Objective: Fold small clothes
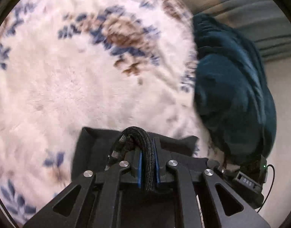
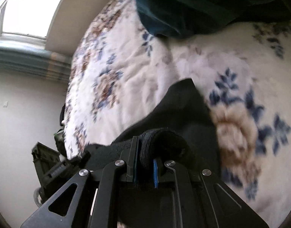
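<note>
left tongs (image 1: 147, 163): clenched on a bunched edge of the black garment (image 1: 92, 146) | right tongs (image 2: 145, 163): clenched on the same garment | garment: stretched between both, above the floral blanket (image 1: 69, 85) | teal cloth (image 1: 231, 95): heaped nearby on blanket

Soft cloth against matt black plastic and bright metal.
The blanket (image 1: 73, 87) is fluffy fleece, white with blue and brown flowers. The black garment (image 1: 99, 138) is thin matt cloth with a ribbed knit band (image 1: 137, 142). The teal cloth (image 1: 231, 87) looks plush, velvety. The left gripper (image 1: 147, 171) and right gripper (image 2: 145, 163) are smooth matt black plastic with shiny round metal pins; their pads (image 1: 139, 171) are blue, rubbery-looking.
</note>
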